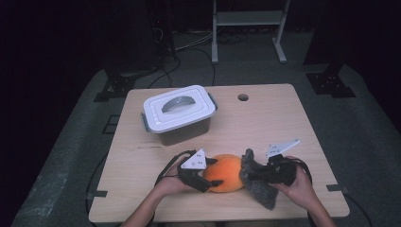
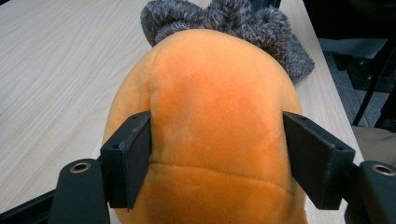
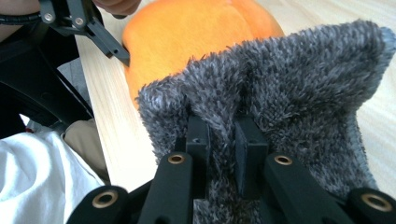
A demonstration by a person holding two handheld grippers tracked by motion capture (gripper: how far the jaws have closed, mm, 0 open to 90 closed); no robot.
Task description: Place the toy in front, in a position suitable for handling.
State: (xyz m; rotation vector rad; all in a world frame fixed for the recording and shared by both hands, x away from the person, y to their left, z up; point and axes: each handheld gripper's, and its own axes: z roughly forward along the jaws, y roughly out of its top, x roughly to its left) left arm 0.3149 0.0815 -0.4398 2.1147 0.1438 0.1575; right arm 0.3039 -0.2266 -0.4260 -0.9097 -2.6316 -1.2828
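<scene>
Plush orange toy (image 1: 226, 172) clamped by left gripper (image 1: 206, 176), right gripper (image 3: 222, 140) pinching grey fuzzy cloth (image 3: 299, 102) near table edge (image 1: 222, 218), toy's far side hidden

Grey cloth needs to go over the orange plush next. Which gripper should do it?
Right, probably. The right gripper is already shut on the grey fuzzy cloth, bunched against the orange plush. The left gripper clamps the plush's sides and can steady it.

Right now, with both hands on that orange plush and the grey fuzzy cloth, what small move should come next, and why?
Probably draw the grey cloth over the orange plush: the right gripper pinches it, and the left gripper steadies the plush.
</scene>
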